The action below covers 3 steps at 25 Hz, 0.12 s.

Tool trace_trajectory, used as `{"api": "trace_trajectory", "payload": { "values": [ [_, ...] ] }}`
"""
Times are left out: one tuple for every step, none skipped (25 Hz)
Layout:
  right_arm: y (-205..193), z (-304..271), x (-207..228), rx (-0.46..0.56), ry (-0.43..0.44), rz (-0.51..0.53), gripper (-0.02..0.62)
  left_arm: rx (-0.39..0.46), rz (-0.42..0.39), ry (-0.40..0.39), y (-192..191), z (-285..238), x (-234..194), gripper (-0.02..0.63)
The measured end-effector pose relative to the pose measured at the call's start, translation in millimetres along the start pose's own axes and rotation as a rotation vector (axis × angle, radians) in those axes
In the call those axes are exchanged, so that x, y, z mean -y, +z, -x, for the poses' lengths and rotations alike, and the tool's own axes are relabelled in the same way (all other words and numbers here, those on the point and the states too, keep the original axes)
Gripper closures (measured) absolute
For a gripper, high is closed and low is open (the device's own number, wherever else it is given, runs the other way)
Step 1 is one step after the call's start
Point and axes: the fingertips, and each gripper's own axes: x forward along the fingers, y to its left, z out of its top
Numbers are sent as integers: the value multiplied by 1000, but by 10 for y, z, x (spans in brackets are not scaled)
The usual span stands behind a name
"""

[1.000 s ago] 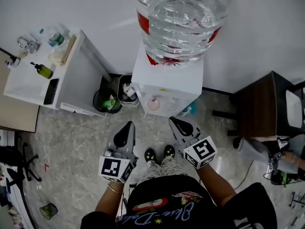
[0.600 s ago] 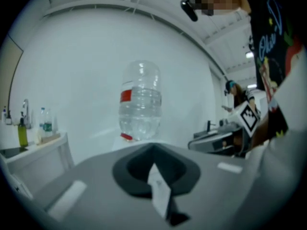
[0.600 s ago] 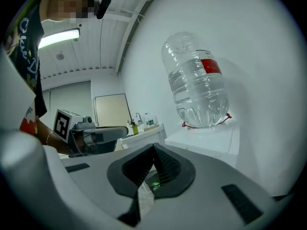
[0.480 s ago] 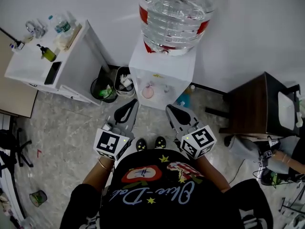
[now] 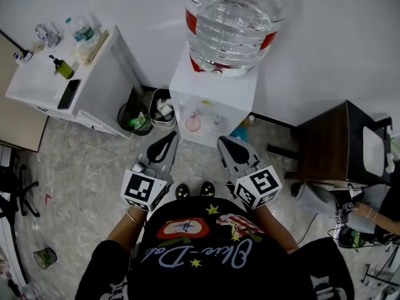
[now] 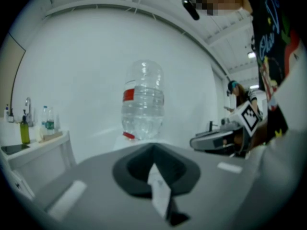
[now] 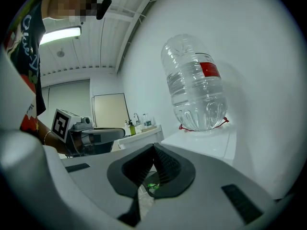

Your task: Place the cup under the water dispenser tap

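Clutter is seen on the white cabinet top (image 5: 37, 87) at the far left of the head view: a green pump bottle (image 5: 62, 68), a flat black phone (image 5: 69, 94) and a clear plastic drinking bottle (image 5: 79, 32). A round black waste bin (image 5: 133, 119) and a second, smaller bin (image 5: 164, 110) are set between the cabinet and the white floor-standing water dispenser (image 5: 230, 102). On the dispenser a large clear upturned water jug (image 5: 232, 24) with a red label is mounted. The small pink cup (image 5: 192, 123) is found in the recess at the dispenser's front, below the taps and toward the recess's left side; it is grasped by neither tool. The left gripper (image 5: 169, 140) is held in front of the dispenser, apart from it, with its jaws clenched together on nothing. The right gripper (image 5: 225, 144) is held beside it, likewise pointed toward the dispenser, its jaws pressed together and empty. A dark brown wooden table (image 5: 331, 142) is seen at the right, against the wall.
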Motion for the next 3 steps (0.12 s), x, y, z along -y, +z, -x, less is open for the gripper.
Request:
{"api": "trace_trajectory", "payload": {
  "values": [
    [-10, 3, 13, -3, -11, 0, 581, -1, 4, 3, -6, 11, -9, 617],
    [-19, 4, 28, -6, -23, 0, 581, -2, 7, 7, -10, 23, -21, 617],
    [-28, 3, 44, -9, -35, 1, 581, -2, 10, 12, -11, 35, -35, 617]
  ]
}}
